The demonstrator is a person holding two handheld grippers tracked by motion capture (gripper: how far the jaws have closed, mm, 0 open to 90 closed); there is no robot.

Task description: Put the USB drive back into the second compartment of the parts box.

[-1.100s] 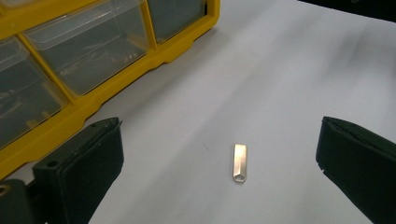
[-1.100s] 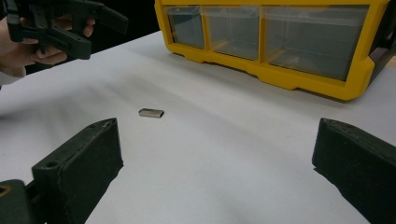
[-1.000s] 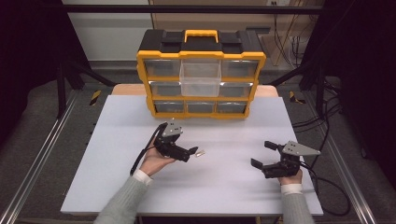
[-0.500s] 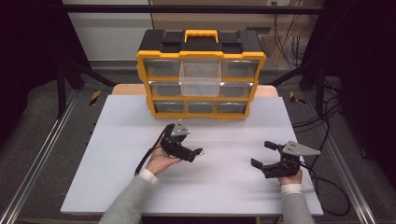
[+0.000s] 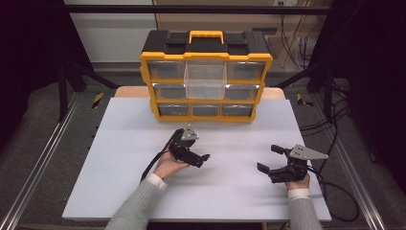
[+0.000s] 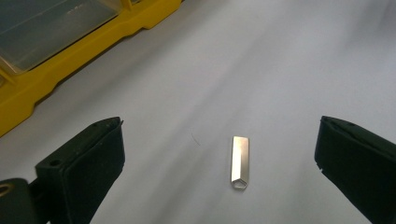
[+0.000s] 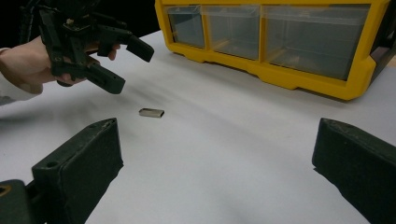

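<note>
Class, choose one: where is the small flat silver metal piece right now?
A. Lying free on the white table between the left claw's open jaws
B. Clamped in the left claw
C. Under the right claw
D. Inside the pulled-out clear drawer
A: the small flat silver metal piece lies bare on the white table, with the left claw open and its jaws apart from it on either side.

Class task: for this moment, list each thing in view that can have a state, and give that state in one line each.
Left gripper: open, above the metal piece.
Right gripper: open, empty.
Metal piece: lying flat on the table, untouched.
Middle drawer: pulled out, looks empty.
Other drawers: pushed in.
</note>
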